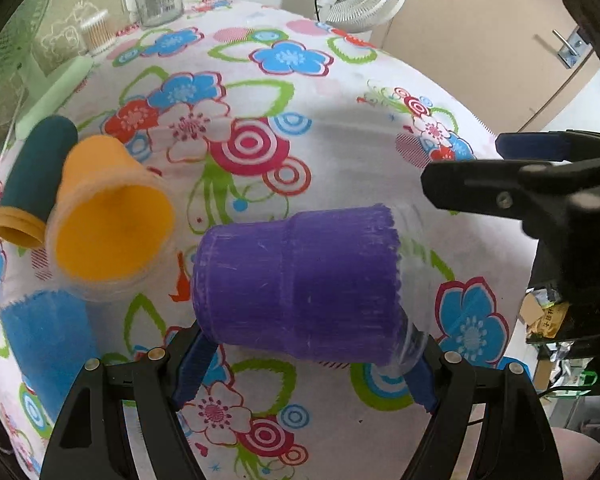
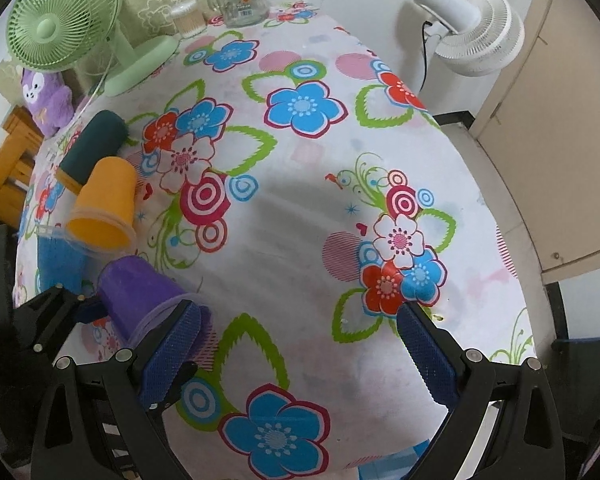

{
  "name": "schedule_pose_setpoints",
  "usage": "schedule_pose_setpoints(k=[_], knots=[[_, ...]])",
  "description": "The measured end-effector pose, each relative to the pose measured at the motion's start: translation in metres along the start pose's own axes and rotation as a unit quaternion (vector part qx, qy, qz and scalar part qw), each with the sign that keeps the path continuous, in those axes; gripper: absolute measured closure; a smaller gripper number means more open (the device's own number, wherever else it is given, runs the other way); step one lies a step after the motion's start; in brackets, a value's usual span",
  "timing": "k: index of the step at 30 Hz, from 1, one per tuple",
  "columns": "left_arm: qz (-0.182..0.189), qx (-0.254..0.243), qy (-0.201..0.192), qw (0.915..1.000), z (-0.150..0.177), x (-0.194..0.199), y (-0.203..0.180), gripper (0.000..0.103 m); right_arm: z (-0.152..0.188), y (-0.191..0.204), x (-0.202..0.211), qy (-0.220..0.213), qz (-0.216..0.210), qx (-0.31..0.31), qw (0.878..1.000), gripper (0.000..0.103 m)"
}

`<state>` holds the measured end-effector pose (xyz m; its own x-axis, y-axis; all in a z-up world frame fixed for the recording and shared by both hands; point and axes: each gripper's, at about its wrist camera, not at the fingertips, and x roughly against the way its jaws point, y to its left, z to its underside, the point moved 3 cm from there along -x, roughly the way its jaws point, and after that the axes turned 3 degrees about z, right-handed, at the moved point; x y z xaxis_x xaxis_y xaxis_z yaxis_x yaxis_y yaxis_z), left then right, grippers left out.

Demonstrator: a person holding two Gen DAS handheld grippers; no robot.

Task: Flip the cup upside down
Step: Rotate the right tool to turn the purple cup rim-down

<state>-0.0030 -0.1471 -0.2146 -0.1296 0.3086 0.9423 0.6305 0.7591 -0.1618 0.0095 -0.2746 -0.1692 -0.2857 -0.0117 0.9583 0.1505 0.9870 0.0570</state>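
Left tongs (image 1: 300, 364) pinching the purple cup (image 1: 296, 284) on its side above the worktop (image 1: 340, 140), right tongs (image 2: 300, 364) spread and empty: finish the half-turn before lowering it rim-down, clear of the orange cup (image 1: 112, 220).

The left gripper (image 1: 304, 376) is closed on the purple cup (image 1: 296, 284), one blue pad at its base and one at its clear rim, holding it sideways above the table. The right gripper (image 2: 300, 360) is wide open with nothing between its fingers, at the right of the left one.
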Motion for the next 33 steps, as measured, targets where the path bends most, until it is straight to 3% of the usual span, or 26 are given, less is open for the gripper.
schedule_pose_setpoints(k=[8, 14, 18, 24, 30, 33], knots=[[0.005, 0.047, -0.016, 0.9987, 0.001, 0.019, 0.004, 0.013, -0.017, 0.017, 0.015, -0.010, -0.019, 0.046, 0.999, 0.003], [-0.005, 0.122, -0.032, 0.9921, 0.009, 0.051, 0.014, 0.009, -0.031, 0.049, 0.028, -0.010, -0.046, 0.111, 0.993, 0.003], [-0.014, 0.201, -0.044, 0.9785, 0.022, 0.069, 0.029, 0.009, -0.032, 0.073, 0.027, 0.004, -0.063, 0.163, 0.985, 0.003], [-0.026, 0.310, -0.055, 0.9487, 0.055, 0.081, 0.051, 0.009, -0.023, 0.113, 0.020, 0.032, -0.082, 0.246, 0.965, 0.003], [-0.050, 0.380, -0.055, 0.9218, 0.084, 0.085, 0.069, 0.009, -0.017, 0.145, 0.005, 0.063, -0.095, 0.296, 0.948, 0.003], [-0.053, 0.398, -0.049, 0.9145, 0.094, 0.083, 0.076, 0.009, -0.017, 0.155, -0.004, 0.081, -0.099, 0.301, 0.945, 0.003]])
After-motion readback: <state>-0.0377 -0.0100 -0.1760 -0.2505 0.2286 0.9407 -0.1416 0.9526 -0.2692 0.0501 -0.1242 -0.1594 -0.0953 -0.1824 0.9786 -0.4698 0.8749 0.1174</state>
